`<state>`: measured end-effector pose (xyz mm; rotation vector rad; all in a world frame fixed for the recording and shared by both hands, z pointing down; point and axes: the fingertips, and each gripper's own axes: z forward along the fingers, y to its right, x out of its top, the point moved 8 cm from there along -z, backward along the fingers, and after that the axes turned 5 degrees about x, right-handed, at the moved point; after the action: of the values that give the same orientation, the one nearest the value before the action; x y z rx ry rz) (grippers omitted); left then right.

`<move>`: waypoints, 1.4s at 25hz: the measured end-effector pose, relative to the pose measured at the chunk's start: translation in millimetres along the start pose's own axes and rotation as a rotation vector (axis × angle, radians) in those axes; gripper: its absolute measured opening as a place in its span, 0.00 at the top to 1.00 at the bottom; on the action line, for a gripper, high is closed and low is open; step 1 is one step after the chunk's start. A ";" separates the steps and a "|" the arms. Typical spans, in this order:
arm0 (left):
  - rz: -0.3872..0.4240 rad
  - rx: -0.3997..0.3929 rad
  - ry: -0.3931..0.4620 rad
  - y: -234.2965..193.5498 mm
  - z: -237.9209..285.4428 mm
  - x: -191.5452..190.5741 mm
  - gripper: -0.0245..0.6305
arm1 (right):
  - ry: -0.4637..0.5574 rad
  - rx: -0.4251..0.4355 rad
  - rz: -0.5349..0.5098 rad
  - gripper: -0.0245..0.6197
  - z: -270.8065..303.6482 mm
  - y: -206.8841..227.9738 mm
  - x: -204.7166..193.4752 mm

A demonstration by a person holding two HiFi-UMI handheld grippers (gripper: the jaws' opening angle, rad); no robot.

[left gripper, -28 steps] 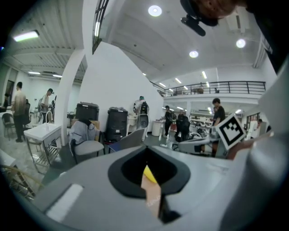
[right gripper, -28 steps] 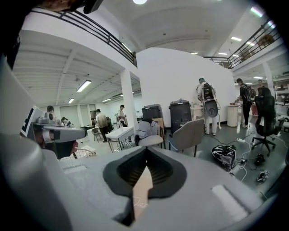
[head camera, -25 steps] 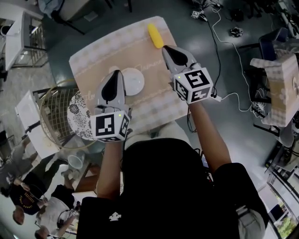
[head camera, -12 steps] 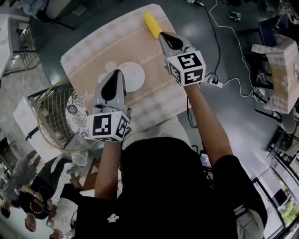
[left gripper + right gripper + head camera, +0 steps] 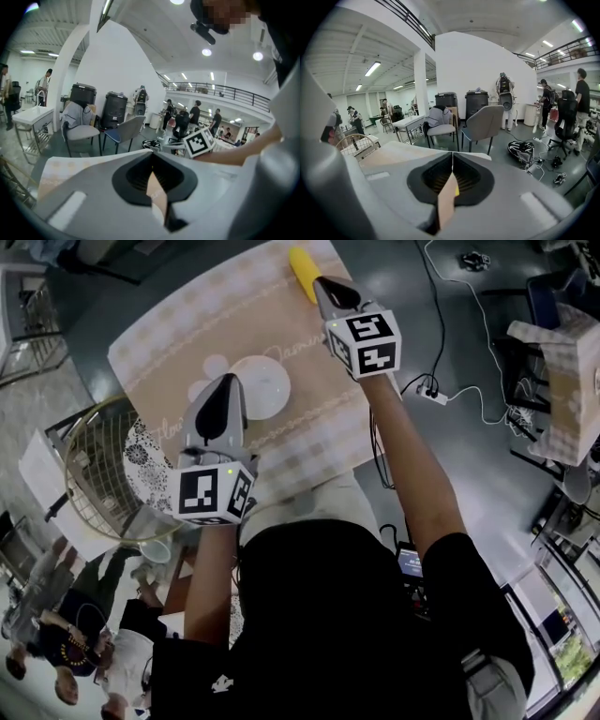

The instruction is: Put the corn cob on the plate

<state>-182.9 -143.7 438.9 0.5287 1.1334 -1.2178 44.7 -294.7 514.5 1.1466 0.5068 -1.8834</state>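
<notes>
Now the cob (image 5: pixel 300 268) lies at the far edge of the bench (image 5: pixel 169 343), apart from the mid-bench plate (image 5: pixel 270 390), both the right tool (image 5: pixel 321 284) beside it and the left tool (image 5: pixel 225 382) closed, empty; likely light, stiff, apt to roll, it wants gripping across its middle.

The corn cob (image 5: pixel 302 271) lies at the far right corner of the tabletop (image 5: pixel 178 343), and the plate (image 5: pixel 266 388) sits near the tabletop's middle, well apart from it. The right gripper (image 5: pixel 320 284) hangs just on the near side of the cob. The left gripper (image 5: pixel 225 382) is over the plate's left rim. A wire basket (image 5: pixel 89 486) stands just off the tabletop's left edge, and a power strip (image 5: pixel 433 396) lies on the floor beyond the right edge.
</notes>
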 end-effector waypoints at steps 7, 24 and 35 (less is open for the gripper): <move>0.006 0.000 -0.024 -5.2 0.9 -6.9 0.95 | -0.108 0.000 0.005 0.83 43.5 12.7 -25.8; 0.033 -0.003 -0.065 -9.4 0.6 -17.7 0.95 | -0.328 -0.038 0.054 0.48 110.8 45.5 -71.4; 0.007 0.019 -0.061 -14.9 0.3 -20.7 0.95 | -0.378 -0.035 0.027 0.48 127.2 45.3 -77.9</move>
<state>-195.1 -139.3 460.9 0.5064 1.0685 -1.2319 33.1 -372.9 648.9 0.7442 0.3081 -1.9982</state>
